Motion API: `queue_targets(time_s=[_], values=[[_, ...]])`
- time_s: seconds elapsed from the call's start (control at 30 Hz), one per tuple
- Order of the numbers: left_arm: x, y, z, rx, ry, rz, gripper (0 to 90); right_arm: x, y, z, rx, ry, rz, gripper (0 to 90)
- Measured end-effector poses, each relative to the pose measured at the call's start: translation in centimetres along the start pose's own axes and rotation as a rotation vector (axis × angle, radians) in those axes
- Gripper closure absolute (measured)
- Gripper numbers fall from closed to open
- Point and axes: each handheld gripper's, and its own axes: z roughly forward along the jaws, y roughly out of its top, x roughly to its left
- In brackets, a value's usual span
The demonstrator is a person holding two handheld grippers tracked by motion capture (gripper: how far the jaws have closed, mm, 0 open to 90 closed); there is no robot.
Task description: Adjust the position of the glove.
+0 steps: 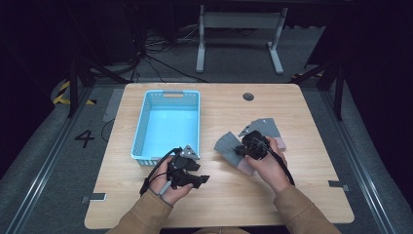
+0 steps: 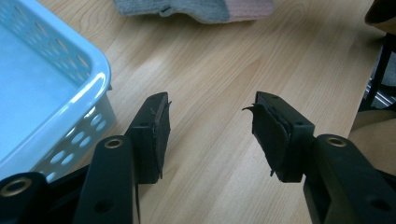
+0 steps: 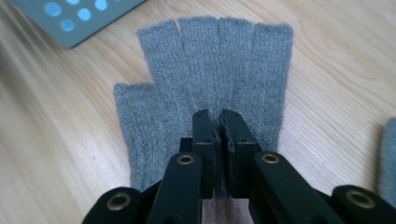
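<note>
**Grey Fingerless Glove Pinched at the Palm**

At four o'clock from the table's centre, in the high view, the right gripper (image 1: 245,147) sits over a grey fingerless glove (image 1: 228,145) of ribbed knit. Its own camera shows the hold closely: the two black jaws stand almost together, their pads nipping a fold of the wool at the glove's (image 3: 210,84) palm, with four short open-ended finger tubes fanned toward twelve o'clock and the stubby thumb at nine. A pink cuff band peeks out just below the jaws. A second grey knitted piece (image 1: 267,127) lies at the gripper's two o'clock (its edge shows at the far right of the right gripper view).

The left gripper (image 1: 203,179) hovers at six o'clock of the light-blue plastic basket (image 1: 141,127), a rectangular tub with perforated walls and a rounded glossy rim. Its jaws stand roughly half apart with nothing between them; the rubber pads (image 2: 268,135) look worn and frayed at the edges. Beneath lies the pale wood-grain tabletop (image 1: 311,117), smooth and matte.
</note>
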Motion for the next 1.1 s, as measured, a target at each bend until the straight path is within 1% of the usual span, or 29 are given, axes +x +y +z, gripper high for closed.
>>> queue_targets(time_s=[0.07,0.17,0.27,0.4,0.43,0.5,0.53,0.63,0.77,0.83,1.03,1.1], values=[[-0.1,0.2,0.1,-0.002,0.0,0.007,45.8,0.1,-0.1,-0.8,-0.01,0.009,-0.001,85.2],[-0.1,0.6,0.4,0.002,-0.007,0.016,44.9,0.1,-0.5,-2.0,-0.022,0.034,-0.008,85.2],[-0.2,1.0,0.7,0.003,-0.016,0.027,44.8,0.1,-0.9,-2.9,-0.023,0.043,-0.04,85.2],[-0.1,1.5,0.7,-0.005,-0.021,0.039,44.7,0.2,-1.5,-3.9,-0.019,0.065,-0.073,85.1],[-0.2,1.6,0.7,-0.011,-0.023,0.033,44.7,0.2,-1.7,-4.1,-0.02,0.069,-0.078,85.1],[-0.1,1.9,0.7,-0.009,-0.025,0.046,44.6,0.3,-1.9,-4.4,-0.018,0.073,-0.086,85.1],[-0.1,2.0,0.7,-0.012,-0.026,0.046,44.5,0.3,-2.1,-4.6,-0.015,0.077,-0.085,85.1],[0.1,2.2,0.5,-0.022,-0.027,0.047,44.5,0.4,-2.3,-4.8,-0.012,0.085,-0.101,85.1],[0.2,2.4,0.5,-0.028,-0.03,0.042,44.5,0.7,-2.7,-4.8,-0.008,0.12,-0.161,84.9],[0.2,2.5,0.5,-0.026,-0.031,0.049,44.5,0.9,-2.8,-4.7,0.001,0.129,-0.179,84.9],[0.1,2.6,0.6,-0.027,-0.036,0.05,44.5,1.2,-3.2,-4.2,0.024,0.16,-0.208,85.0],[0.2,2.6,0.5,-0.027,-0.034,0.05,44.5,1.4,-3.3,-3.9,0.03,0.177,-0.228,85.0]])
